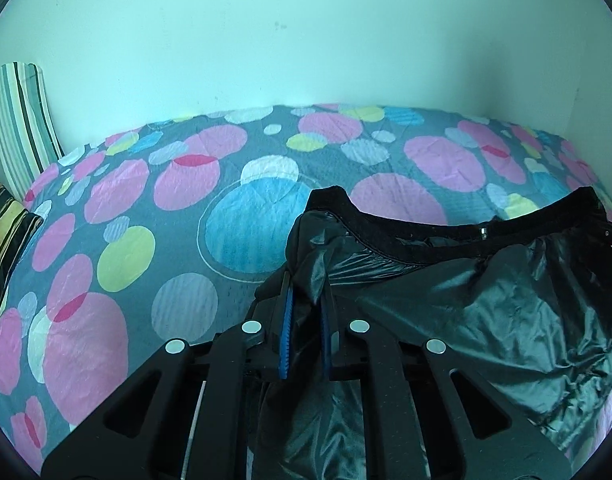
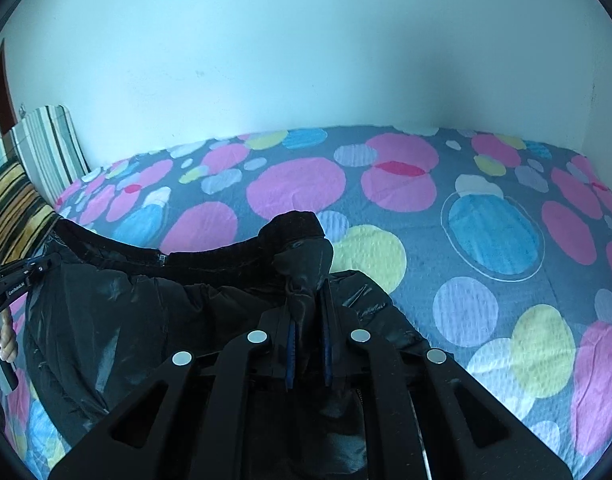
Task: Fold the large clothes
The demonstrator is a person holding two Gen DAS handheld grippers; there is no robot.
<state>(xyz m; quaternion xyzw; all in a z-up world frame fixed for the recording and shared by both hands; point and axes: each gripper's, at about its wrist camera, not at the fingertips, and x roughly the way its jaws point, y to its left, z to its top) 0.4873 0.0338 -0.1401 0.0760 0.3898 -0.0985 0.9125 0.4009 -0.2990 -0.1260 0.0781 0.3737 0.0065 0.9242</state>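
Black linkage bars fill the bottom of each wrist view, and between them your left claw (image 1: 306, 312) is clamped tight on a bunched corner of the black jacket (image 1: 486, 300), just below its fuzzy dark hem band (image 1: 446, 228). Your right claw (image 2: 308, 312) is closed the same way on the opposite corner, with a knot of shiny cloth squeezed up between its blue-lined fingers (image 2: 292, 340). You have the garment slung between the two claws above the bed (image 1: 126, 240), its band stretched in a shallow arc from one grip to the other.

Judging by the sheen and the crumpled folds, expect the shell to be thin, soft and slippery; it should weigh little but may creep out of a shallow pinch. The thicker band looks like the surer place to hold, so keep your bite close to it.

Much is hidden from you. The lower body of the jacket drops out of both views beneath the claws, so you cannot tell whether it hangs free or drags on the bedspread. Sleeves and collar cannot be made out. In the right wrist view your left hand (image 2: 6, 344) shows only at the frame edge, beside striped cushions (image 2: 34, 168).
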